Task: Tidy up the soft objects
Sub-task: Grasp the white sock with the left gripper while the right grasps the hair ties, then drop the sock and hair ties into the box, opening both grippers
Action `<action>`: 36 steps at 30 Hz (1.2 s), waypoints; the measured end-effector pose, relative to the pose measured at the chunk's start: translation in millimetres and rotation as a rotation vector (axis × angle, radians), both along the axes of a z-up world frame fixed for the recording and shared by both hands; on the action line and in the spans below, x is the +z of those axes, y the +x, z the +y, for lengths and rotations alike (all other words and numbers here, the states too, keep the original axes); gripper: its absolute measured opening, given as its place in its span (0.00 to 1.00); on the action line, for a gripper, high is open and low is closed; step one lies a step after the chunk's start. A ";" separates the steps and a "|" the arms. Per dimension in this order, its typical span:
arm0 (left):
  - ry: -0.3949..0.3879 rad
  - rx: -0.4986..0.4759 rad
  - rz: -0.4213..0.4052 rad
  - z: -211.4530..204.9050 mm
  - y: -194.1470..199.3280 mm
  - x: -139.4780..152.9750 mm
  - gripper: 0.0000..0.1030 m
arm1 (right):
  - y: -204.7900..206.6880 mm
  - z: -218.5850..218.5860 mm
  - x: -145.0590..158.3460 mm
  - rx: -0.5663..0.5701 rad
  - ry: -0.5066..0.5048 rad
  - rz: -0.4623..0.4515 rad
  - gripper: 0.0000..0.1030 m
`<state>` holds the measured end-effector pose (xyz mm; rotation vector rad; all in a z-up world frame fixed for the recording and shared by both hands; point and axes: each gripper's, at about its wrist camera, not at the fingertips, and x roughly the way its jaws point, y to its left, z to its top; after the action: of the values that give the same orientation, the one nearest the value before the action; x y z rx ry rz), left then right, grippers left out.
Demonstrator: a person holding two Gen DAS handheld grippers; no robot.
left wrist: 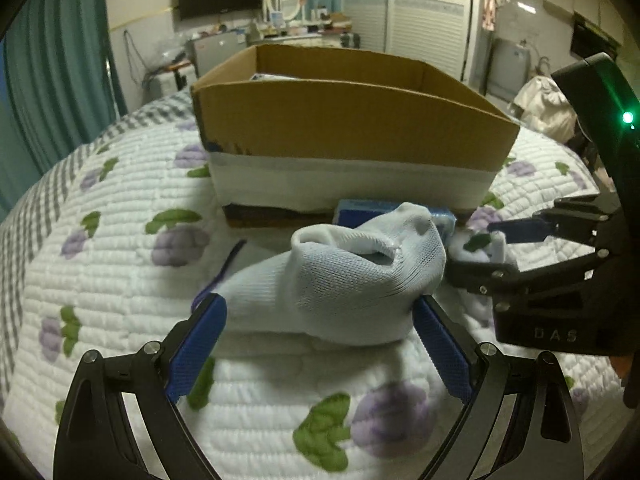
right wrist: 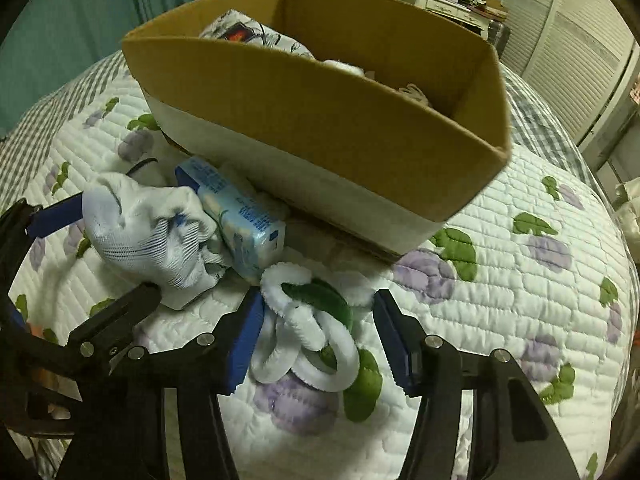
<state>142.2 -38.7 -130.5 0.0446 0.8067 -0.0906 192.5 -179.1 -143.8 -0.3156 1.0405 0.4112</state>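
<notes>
A white sock (left wrist: 340,276) lies bunched on the quilt in front of the cardboard box (left wrist: 352,128). My left gripper (left wrist: 320,320) is open, its blue pads on either side of the sock. The sock also shows in the right wrist view (right wrist: 152,232). My right gripper (right wrist: 316,320) is open around a white fluffy looped item with a green part (right wrist: 308,320) on the quilt. A blue tissue pack (right wrist: 236,212) lies against the box (right wrist: 320,112), between the sock and the looped item. In the left wrist view my right gripper (left wrist: 500,246) shows at the right.
The box holds several soft items, including printed cloth (right wrist: 248,36). The bed carries a white quilt with purple and green flowers (left wrist: 120,240). A thin dark cord (left wrist: 224,272) lies left of the sock. Room furniture stands beyond the bed.
</notes>
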 end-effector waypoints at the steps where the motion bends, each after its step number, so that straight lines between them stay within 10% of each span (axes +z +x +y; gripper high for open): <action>1: 0.003 -0.005 -0.006 -0.9 1.9 -0.2 0.93 | 0.5 0.3 0.1 0.003 -0.001 -0.001 0.53; 10: 0.013 -0.064 -0.014 -7.8 7.3 -4.2 0.90 | -1.8 -0.5 3.0 0.020 -0.004 0.007 0.36; 19: -0.008 -0.096 -0.005 -9.2 -11.3 9.8 0.65 | -19.7 -12.7 23.0 0.008 0.032 -0.032 0.34; 36: -0.020 -0.037 -0.153 16.6 -60.6 132.9 0.64 | -81.7 -46.9 136.8 -0.096 0.259 -0.238 0.34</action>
<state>81.6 -22.1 2.4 0.0471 0.6523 -0.1285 110.8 -226.0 -7.0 -0.0792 0.7564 0.4057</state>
